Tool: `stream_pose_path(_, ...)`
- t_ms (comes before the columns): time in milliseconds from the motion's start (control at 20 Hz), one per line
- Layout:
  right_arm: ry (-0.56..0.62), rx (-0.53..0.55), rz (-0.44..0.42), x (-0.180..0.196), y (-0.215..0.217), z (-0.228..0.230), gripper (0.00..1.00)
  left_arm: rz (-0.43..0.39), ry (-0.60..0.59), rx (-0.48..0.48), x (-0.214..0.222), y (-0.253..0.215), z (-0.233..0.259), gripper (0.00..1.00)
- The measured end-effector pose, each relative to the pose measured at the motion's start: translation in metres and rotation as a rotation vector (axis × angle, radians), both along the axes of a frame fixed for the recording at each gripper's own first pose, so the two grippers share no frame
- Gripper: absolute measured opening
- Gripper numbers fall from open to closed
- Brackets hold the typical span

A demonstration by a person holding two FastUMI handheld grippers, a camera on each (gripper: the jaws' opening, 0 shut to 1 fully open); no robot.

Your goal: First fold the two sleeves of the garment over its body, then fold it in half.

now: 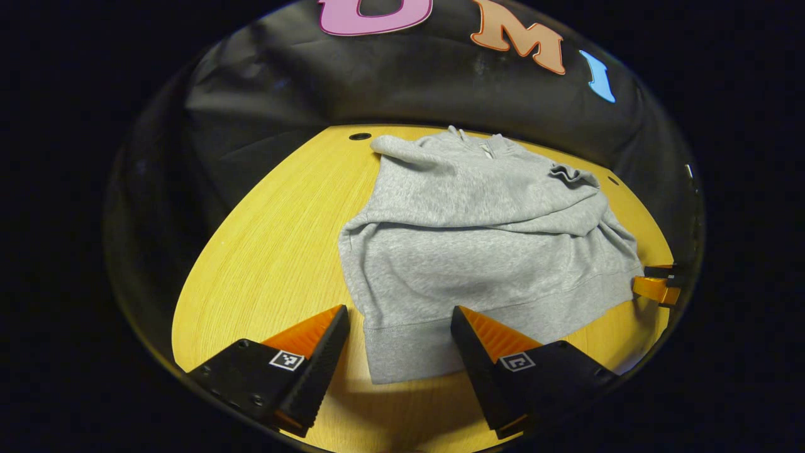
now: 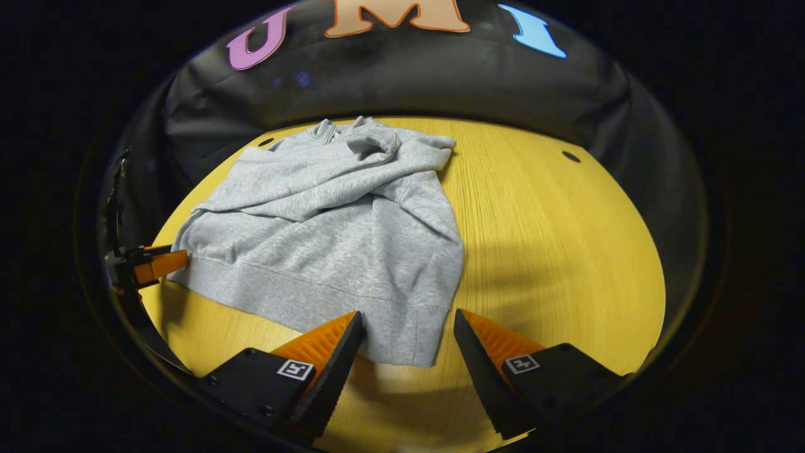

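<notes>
Left gripper view: The left hand-held gripper stands with its two fingers spread wide, gripping nothing. Between the fingertips lies the near-left corner of the hem of the grey garment. The garment lies flat on the yellow wooden surface, collar toward the far edge and hem band toward the camera. Both sleeves lie folded across the upper body; one cuff rests bunched near the far-right shoulder. The other hand-held gripper shows at the far-right edge, its orange finger just beside the right end of the hem; whether it touches the cloth cannot be told.

Right gripper view: The right hand-held gripper is also spread wide and holds nothing. The near-right corner of the garment hem lies between its fingertips, closer to the left-hand finger. The folded sleeves cross the chest, with a cuff lying near the collar. The surface extends bare to the right of the garment. The left hand-held gripper's orange finger sits at the far-left hem corner.
</notes>
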State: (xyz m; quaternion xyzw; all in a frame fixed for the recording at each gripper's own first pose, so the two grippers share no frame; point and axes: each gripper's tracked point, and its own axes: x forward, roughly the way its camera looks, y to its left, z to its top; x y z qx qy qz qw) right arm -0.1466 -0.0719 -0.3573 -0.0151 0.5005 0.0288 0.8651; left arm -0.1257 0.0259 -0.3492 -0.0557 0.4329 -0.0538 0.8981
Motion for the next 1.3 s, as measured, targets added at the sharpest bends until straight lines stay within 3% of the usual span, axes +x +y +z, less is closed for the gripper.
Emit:
stream_pose_path(100,0.026,0.015,0.03,0.0,0.003,-0.003,0.86,-0.007,0.004,-0.004,0.0,-0.005,-0.002,0.87)
stream_pose_path(300,0.096,0.075,0.012,0.0,0.012,-0.004,0.24,-0.061,0.026,-0.014,0.002,-0.015,-0.001,0.66)
stream_pose_path(350,0.11,0.085,0.013,0.0,0.012,-0.003,0.18,-0.081,0.027,-0.029,0.002,-0.019,0.0,0.57)
stream_pose_path(400,0.114,0.097,0.006,0.002,0.012,-0.003,0.18,-0.097,0.026,-0.043,0.003,-0.022,0.0,0.49)
stream_pose_path(450,0.125,0.108,-0.012,0.002,0.012,-0.003,0.13,-0.107,0.033,-0.064,0.003,-0.027,0.0,0.32)
stream_pose_path(500,0.13,0.117,-0.021,0.002,0.012,-0.003,0.13,-0.105,0.041,-0.073,0.004,-0.028,-0.001,0.27)
stream_pose_path(550,0.134,0.123,-0.026,0.002,0.013,-0.002,0.18,-0.105,0.05,-0.08,0.004,-0.029,-0.001,0.13)
stream_pose_path(600,0.135,0.126,-0.027,0.001,0.013,-0.001,0.07,-0.107,0.061,-0.084,0.003,-0.03,-0.001,0.11)
stream_pose_path(650,0.135,0.13,-0.027,0.001,0.013,0.001,0.13,-0.112,0.078,-0.083,0.001,-0.03,0.0,0.06)
stream_pose_path(750,0.134,0.133,-0.017,0.002,0.013,0.006,0.12,-0.138,0.103,-0.07,-0.004,-0.031,0.002,0.0)
stream_pose_path(950,0.16,0.134,0.007,0.004,0.011,0.011,0.12,-0.182,0.13,-0.059,-0.003,-0.033,0.003,0.0)
stream_pose_path(1300,0.137,0.175,0.003,0.014,0.015,0.035,0.12,-0.138,0.153,-0.101,0.004,-0.031,0.015,0.0)
